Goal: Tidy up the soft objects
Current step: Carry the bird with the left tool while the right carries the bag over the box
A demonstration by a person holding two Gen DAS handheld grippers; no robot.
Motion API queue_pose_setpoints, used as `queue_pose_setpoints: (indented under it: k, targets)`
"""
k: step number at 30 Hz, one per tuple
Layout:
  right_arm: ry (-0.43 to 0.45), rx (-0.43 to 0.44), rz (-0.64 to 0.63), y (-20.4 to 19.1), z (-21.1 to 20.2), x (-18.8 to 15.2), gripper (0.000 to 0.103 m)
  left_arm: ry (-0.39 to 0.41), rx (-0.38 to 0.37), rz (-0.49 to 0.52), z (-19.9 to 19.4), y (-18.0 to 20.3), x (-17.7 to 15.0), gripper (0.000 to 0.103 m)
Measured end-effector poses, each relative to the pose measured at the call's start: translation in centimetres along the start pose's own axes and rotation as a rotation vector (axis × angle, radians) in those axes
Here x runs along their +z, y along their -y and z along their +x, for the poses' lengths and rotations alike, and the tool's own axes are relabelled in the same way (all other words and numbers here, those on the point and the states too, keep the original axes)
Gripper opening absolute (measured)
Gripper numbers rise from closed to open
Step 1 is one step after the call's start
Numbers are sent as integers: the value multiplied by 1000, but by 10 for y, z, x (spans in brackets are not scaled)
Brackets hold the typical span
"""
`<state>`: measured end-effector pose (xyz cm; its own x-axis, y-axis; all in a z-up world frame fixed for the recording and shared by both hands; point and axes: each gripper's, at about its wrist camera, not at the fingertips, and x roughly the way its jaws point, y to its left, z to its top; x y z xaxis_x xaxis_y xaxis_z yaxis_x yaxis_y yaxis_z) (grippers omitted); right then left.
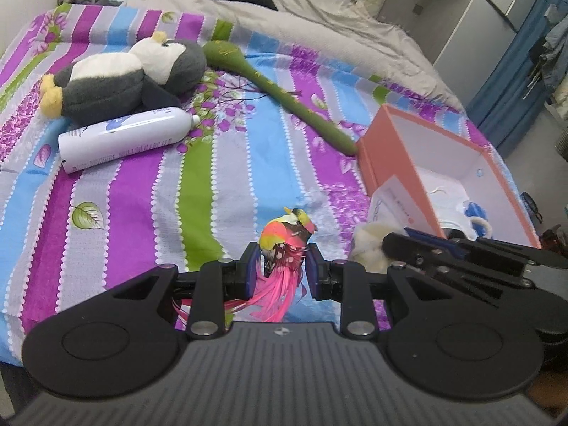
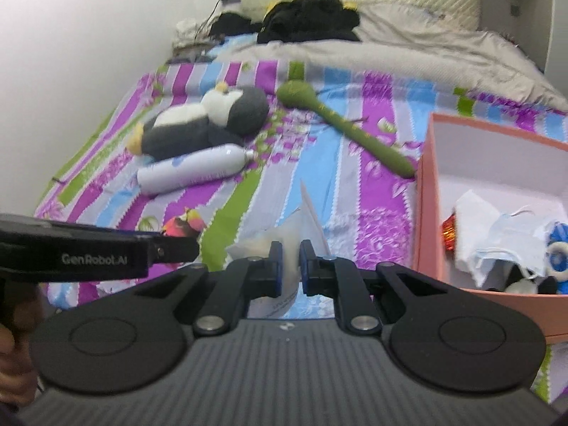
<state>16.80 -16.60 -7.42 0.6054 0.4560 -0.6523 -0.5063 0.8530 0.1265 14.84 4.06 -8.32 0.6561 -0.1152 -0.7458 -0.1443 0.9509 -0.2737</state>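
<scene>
While both tongs hang above the striped bed sheet (image 1: pixel 142 213), the left tongs (image 1: pixel 282 269) grip a feathered toy bird (image 1: pixel 284 245) between the 2 blue pads, pink tail feathers trailing toward the camera. The right tongs (image 2: pixel 291 266) are closed on a white plastic packet (image 2: pixel 301 227), just beside the pink cardboard box (image 2: pixel 426 213). Inside the box lie a face mask (image 2: pixel 497 245) and a blue-and-white soft toy (image 2: pixel 555 248). Farther up the bed, a plush penguin (image 1: pixel 124 78) touches a white bottle (image 1: pixel 124 138); a green soft spoon (image 1: pixel 277 88) reaches to the box corner.
</scene>
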Motion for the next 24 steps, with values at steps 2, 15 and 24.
queue_pose_setpoints:
  k: [2, 15, 24]
  targets:
    - [24, -22, -3, 1, -11, -1, 14, 8, -8, 12, -7, 7, -2, 31]
    - [113, -90, 110, 34, -77, -16, 14, 35, -95, 113, -32, 68, -17, 32]
    - [159, -175, 176, 66, -121, -37, 14, 26, -182, 197, -35, 126, -34, 32]
